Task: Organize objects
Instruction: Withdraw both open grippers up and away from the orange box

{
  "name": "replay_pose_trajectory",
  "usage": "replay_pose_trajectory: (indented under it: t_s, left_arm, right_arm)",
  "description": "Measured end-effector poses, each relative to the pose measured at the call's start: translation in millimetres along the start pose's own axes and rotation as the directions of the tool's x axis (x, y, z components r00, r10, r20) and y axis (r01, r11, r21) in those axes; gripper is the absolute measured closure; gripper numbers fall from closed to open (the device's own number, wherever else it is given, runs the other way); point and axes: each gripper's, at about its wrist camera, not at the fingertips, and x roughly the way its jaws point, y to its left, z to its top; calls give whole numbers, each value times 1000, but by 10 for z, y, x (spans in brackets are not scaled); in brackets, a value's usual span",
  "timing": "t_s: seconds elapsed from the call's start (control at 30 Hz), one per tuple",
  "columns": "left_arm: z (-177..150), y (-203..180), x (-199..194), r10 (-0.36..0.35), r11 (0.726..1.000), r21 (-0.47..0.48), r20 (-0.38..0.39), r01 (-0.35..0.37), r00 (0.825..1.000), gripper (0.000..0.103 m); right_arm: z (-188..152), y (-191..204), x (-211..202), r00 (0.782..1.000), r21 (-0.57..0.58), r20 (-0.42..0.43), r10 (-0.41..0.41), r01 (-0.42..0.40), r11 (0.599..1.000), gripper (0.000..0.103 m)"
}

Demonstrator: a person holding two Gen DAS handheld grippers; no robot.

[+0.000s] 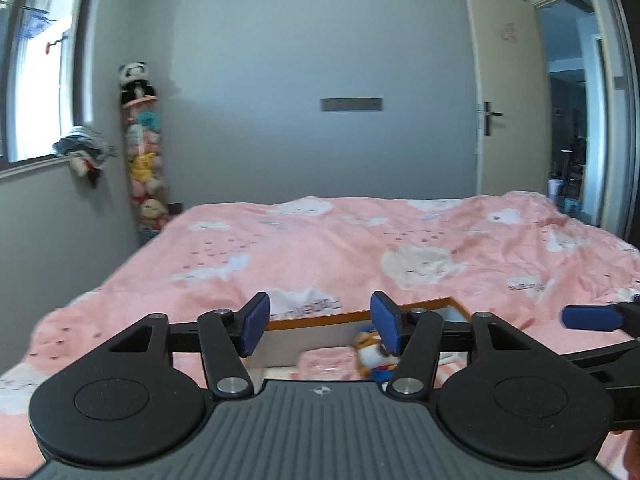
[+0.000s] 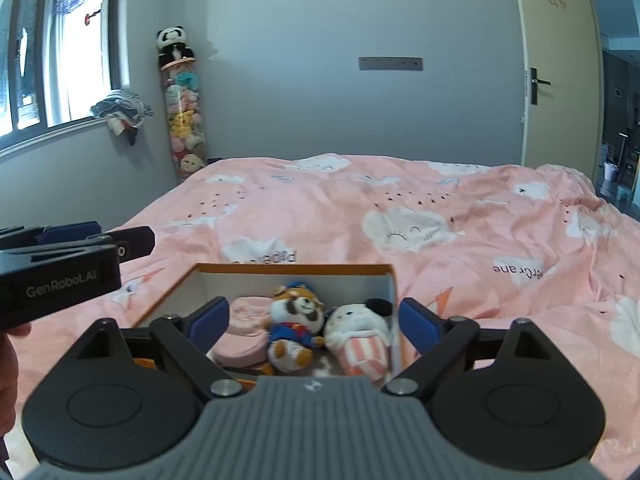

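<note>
Right gripper [image 2: 314, 320]: jaws wide, empty, low centre | Left gripper [image 1: 320, 326]: wide, empty | Below them: white orange-rimmed cardboard box [image 2: 390, 280] holding pink round cushion [image 2: 240, 336], uniformed fox plush [image 2: 294, 328], striped white plush [image 2: 360, 336] | Under it: pink cloud-print quilt [image 2: 360, 208]

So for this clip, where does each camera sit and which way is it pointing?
Left wrist: on the left gripper, jaws open and empty, looking over the pink bed toward the grey wall and door; the right gripper's blue pad enters at right.
Right wrist: on the right gripper, open and empty, above the open box holding a fox plush and a white plush; the left gripper and a hand show at left.
Shared: bed, box, fox plush, plush tower, door.
</note>
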Motion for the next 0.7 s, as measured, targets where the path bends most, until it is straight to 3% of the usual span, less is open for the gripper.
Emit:
replay_pose_trajectory:
  t_s: [0.2, 0.7]
  left_arm:
    - [-32, 151, -152, 62, 998, 16, -46, -61, 997, 35]
    - [-437, 54, -364, 20, 1000, -8, -227, -22, 974, 35]
  right_arm:
    - [26, 189, -219, 1000, 9, -5, 20, -20, 1000, 4]
    - [-316, 244, -388, 997, -27, -77, -16, 14, 1000, 2]
